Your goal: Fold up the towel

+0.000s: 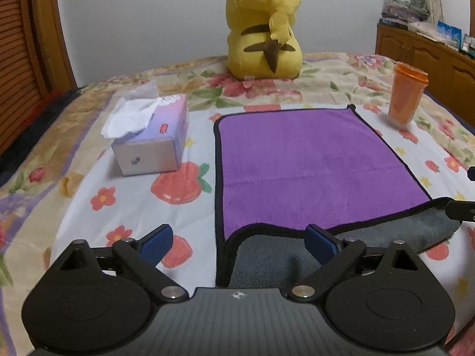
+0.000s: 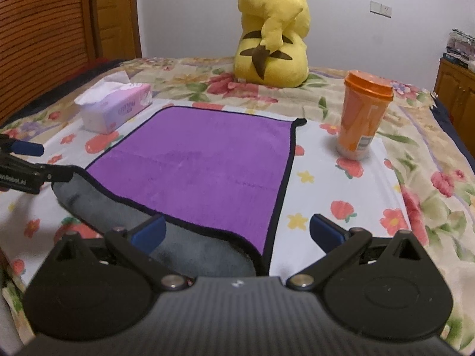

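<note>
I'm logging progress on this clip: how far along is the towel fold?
Barely begun. Most of the purple towel lies flat on the bedspread. Its near edge is turned up, showing the grey underside. Both the left gripper and right gripper are open, gripping nothing. The whole fold remains.

Yellow plush toy (image 1: 262,26) sat upright at the bed's far end, back turned, tissue box (image 1: 153,139) lay left on the floral bedspread (image 1: 118,198), orange lidded cup (image 2: 363,115) stood right, wooden cabinet (image 1: 427,56) beyond.
</note>
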